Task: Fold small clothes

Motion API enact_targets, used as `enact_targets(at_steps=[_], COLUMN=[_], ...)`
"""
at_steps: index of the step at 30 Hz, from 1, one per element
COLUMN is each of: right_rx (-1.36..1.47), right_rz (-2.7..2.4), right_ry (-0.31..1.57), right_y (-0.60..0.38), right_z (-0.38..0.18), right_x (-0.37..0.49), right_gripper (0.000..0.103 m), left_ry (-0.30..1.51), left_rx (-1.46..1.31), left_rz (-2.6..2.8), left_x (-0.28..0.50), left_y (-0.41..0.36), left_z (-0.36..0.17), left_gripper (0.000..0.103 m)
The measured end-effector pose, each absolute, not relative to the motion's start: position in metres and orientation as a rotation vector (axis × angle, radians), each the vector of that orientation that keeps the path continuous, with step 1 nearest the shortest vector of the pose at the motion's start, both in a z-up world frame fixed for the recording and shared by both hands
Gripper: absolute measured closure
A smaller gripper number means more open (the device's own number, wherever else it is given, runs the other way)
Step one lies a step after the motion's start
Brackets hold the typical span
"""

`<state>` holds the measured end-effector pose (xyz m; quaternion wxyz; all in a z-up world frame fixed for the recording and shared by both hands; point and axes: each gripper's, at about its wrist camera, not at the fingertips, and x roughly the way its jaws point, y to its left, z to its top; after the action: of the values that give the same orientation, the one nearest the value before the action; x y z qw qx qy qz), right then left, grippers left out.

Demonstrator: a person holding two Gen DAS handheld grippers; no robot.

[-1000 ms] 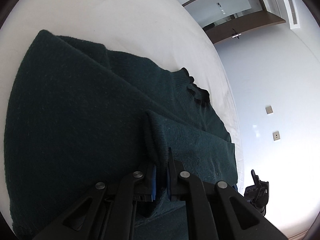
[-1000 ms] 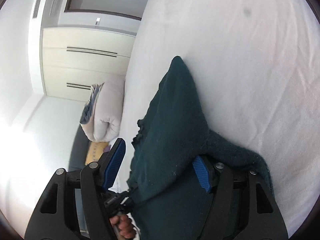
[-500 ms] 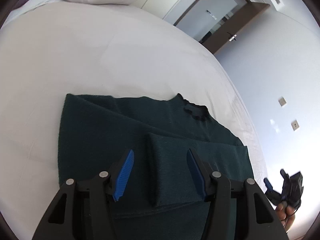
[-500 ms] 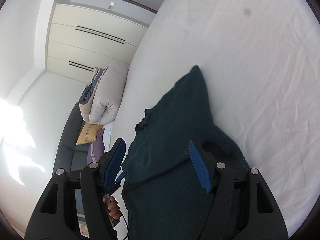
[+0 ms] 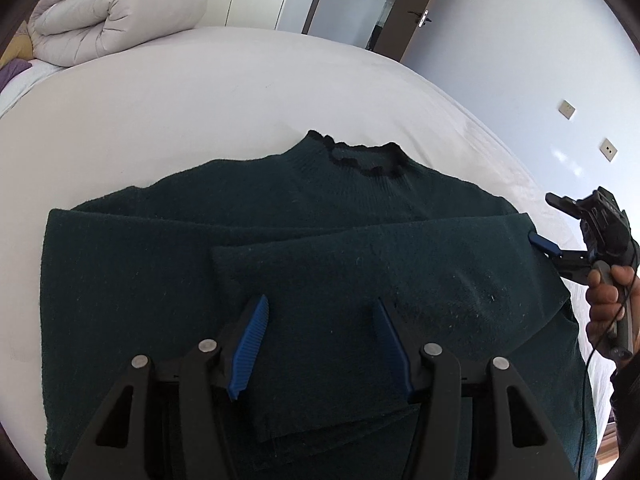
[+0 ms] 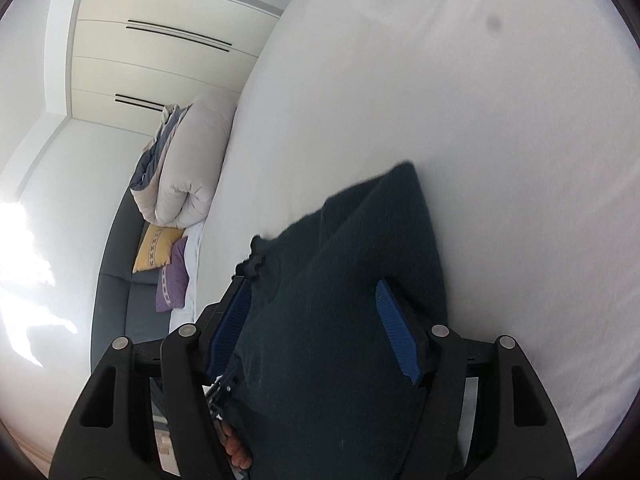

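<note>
Both tongs stand apart, clamping nothing: left gripper (image 5: 320,344) over the folded sleeve (image 5: 360,280), right gripper (image 6: 316,328) over the dark green sweater (image 5: 200,264), lower centre on the bed (image 5: 200,88). Risk: a snagged pad undoing the fold. Clear sheet lies beyond the collar (image 5: 360,156).

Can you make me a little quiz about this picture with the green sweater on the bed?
1. True or false: the left gripper has its jaws shut tight on the dark green sweater.
2. What lies across the sweater's front? A) a folded-over sleeve B) a towel C) a sock
3. Fill in: the sweater lies on a white ____.

Key:
1. False. The jaws stand open above the sweater, pinching nothing.
2. A. The sleeve is folded across the front, below the collar.
3. Bed, with a rolled duvet at its far corner.
</note>
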<state>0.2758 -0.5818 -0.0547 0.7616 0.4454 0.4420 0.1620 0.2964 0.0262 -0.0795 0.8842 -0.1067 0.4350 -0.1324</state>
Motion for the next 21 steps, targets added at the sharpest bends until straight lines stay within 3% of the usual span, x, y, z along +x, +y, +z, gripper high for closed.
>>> enact_targets(at_steps=[8, 10, 12, 13, 21], right_rx=[0.961, 0.97, 0.951, 0.928, 0.814], right_rz=[0.354, 0.369, 0.383, 0.389, 0.339], right_ry=[0.941, 0.948, 0.945, 0.943, 0.982], right_y=[-0.59, -0.591, -0.589, -0.589, -0.594], right_z=[-0.056, -0.056, -0.054, -0.051, -0.034], right_x=[0.282, 0.259, 0.232, 0.216, 0.061], right_gripper=[0.039, 0.039, 0.039, 0.039, 0.038], left_ry=[0.866, 0.874, 0.877, 0.876, 0.928], left_rx=[-0.336, -0.372, -0.377, -0.377, -0.486], left_rz=[-0.319, -0.315, -0.305, -0.29, -0.174], left_x=[0.285, 0.273, 0.25, 0.236, 0.088], left_y=[0.044, 0.051, 0.059, 0.065, 0.128], left_z=[-0.074, -0.066, -0.057, -0.053, -0.052], left_gripper=[0.046, 0.045, 0.03, 0.028, 0.023])
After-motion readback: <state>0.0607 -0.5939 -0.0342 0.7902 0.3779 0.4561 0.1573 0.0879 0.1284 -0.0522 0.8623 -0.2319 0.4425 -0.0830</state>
